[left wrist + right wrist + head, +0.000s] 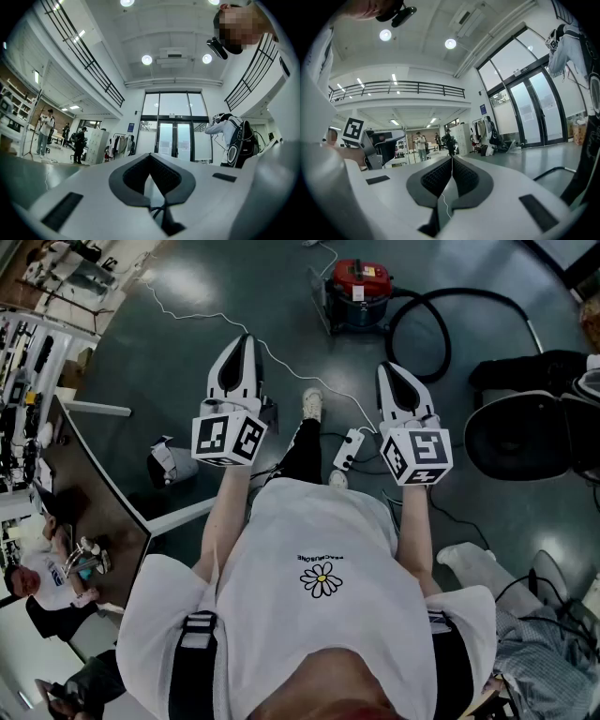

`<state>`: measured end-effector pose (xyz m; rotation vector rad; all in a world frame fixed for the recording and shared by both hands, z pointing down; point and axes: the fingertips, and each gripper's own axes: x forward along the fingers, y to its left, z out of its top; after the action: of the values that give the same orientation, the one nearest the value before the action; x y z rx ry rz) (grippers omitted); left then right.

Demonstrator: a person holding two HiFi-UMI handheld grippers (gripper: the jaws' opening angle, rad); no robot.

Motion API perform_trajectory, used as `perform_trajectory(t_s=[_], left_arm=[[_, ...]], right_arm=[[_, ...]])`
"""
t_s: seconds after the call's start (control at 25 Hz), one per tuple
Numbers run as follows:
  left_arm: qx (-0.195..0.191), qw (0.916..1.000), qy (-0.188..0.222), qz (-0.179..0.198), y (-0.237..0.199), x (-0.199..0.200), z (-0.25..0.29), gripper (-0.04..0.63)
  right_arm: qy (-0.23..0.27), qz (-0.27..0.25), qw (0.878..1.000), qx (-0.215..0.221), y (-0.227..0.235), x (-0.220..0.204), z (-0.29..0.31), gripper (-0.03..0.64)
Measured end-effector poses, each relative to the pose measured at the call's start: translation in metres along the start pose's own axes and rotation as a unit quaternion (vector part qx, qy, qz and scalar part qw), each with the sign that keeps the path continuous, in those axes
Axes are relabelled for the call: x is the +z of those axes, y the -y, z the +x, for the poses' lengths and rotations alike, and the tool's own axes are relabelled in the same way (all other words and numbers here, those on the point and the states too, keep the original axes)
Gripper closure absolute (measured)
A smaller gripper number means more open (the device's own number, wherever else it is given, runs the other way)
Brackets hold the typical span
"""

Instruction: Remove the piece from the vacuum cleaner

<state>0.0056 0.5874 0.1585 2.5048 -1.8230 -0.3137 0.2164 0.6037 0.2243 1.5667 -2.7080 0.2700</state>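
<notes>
A red and black vacuum cleaner (358,292) stands on the dark floor at the far middle in the head view, with its black hose (441,310) looping off to the right. My left gripper (246,339) is held out in front of my body, left of the vacuum and well short of it, its jaws shut on nothing. My right gripper (386,368) is level with it on the right, also shut and empty. Both gripper views point out across the hall, with the tips of the left gripper (150,154) and of the right gripper (451,158) pressed together.
A white power strip (349,448) and cables lie on the floor between the grippers. A dark table (89,493) stands at the left, a black chair (525,432) at the right. Several people stand far off in the hall (47,129).
</notes>
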Motion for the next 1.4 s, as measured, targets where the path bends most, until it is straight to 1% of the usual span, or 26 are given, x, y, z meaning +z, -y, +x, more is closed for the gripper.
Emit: perform_trajectory(t_s=[0.16, 0.36, 0.48, 0.6, 0.68, 0.84, 1.0, 1.08, 1.16, 1.28, 1.4], left_arm=[[0.0, 0.9998, 0.005, -0.018, -0.027, -0.01, 0.033, 0.591], [-0.01, 0.9996, -0.003, -0.028, -0.062, -0.026, 0.083, 0.591], [-0.014, 0.9994, -0.014, -0.03, -0.096, -0.037, 0.12, 0.591], [-0.013, 0.9987, -0.028, -0.041, -0.135, -0.048, 0.161, 0.591], [-0.016, 0.9984, -0.034, -0.043, -0.159, -0.055, 0.191, 0.591], [-0.024, 0.9975, -0.047, -0.048, -0.204, -0.068, 0.251, 0.591], [-0.032, 0.9959, -0.062, -0.057, -0.238, -0.087, 0.297, 0.591], [-0.031, 0.9955, -0.065, -0.062, -0.249, -0.095, 0.313, 0.591], [-0.029, 0.9948, -0.07, -0.069, -0.255, -0.1, 0.314, 0.591], [-0.028, 0.9942, -0.077, -0.069, -0.266, -0.105, 0.323, 0.591], [-0.013, 0.9934, -0.087, -0.072, -0.281, -0.115, 0.34, 0.591]], right_arm=[[0.001, -0.009, 1.0, -0.013, 0.011, 0.002, 0.032, 0.603], [-0.019, -0.01, 1.0, -0.022, 0.025, -0.001, 0.087, 0.603], [-0.031, -0.015, 0.999, -0.027, 0.029, 0.001, 0.138, 0.603], [-0.051, -0.017, 0.998, -0.029, 0.027, 0.0, 0.194, 0.603], [-0.06, -0.008, 0.998, -0.027, 0.027, 0.0, 0.233, 0.603], [-0.059, 0.024, 0.997, -0.036, 0.037, 0.01, 0.314, 0.603], [-0.07, 0.027, 0.996, -0.046, 0.047, 0.011, 0.375, 0.603], [-0.076, 0.026, 0.996, -0.049, 0.052, 0.008, 0.394, 0.603], [-0.093, 0.027, 0.994, -0.052, 0.052, 0.0, 0.4, 0.603], [-0.113, 0.025, 0.992, -0.056, 0.057, -0.006, 0.415, 0.603], [-0.124, 0.025, 0.991, -0.054, 0.068, -0.011, 0.438, 0.603]])
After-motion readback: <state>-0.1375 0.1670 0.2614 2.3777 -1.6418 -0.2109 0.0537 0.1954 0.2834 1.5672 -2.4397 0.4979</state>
